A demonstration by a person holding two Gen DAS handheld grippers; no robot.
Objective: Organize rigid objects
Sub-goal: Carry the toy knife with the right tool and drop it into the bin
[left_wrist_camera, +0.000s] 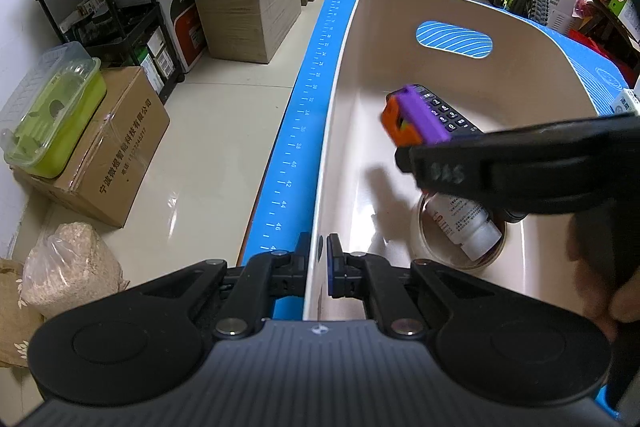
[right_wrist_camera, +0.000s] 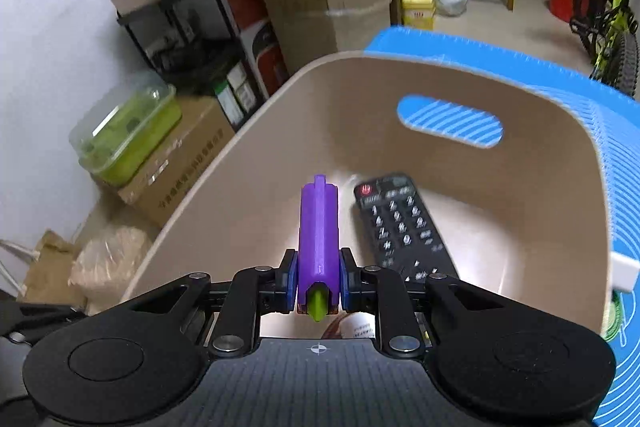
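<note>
**Two grippers at the beige bin**

The right gripper (right_wrist_camera: 318,277) clamps a purple toy (right_wrist_camera: 319,235) over the beige bin (right_wrist_camera: 280,131), left of the black remote (right_wrist_camera: 400,223) lying inside. The left gripper (left_wrist_camera: 318,259) is pinched on the bin's near-left rim (left_wrist_camera: 320,247). A white bottle (left_wrist_camera: 466,223) lies in a tape roll (left_wrist_camera: 430,251).

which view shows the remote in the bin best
The right wrist view: the remote lies almost whole on the bin floor, keys readable, beside the purple toy. In the left wrist view the toy and right gripper cover most of it.
</note>
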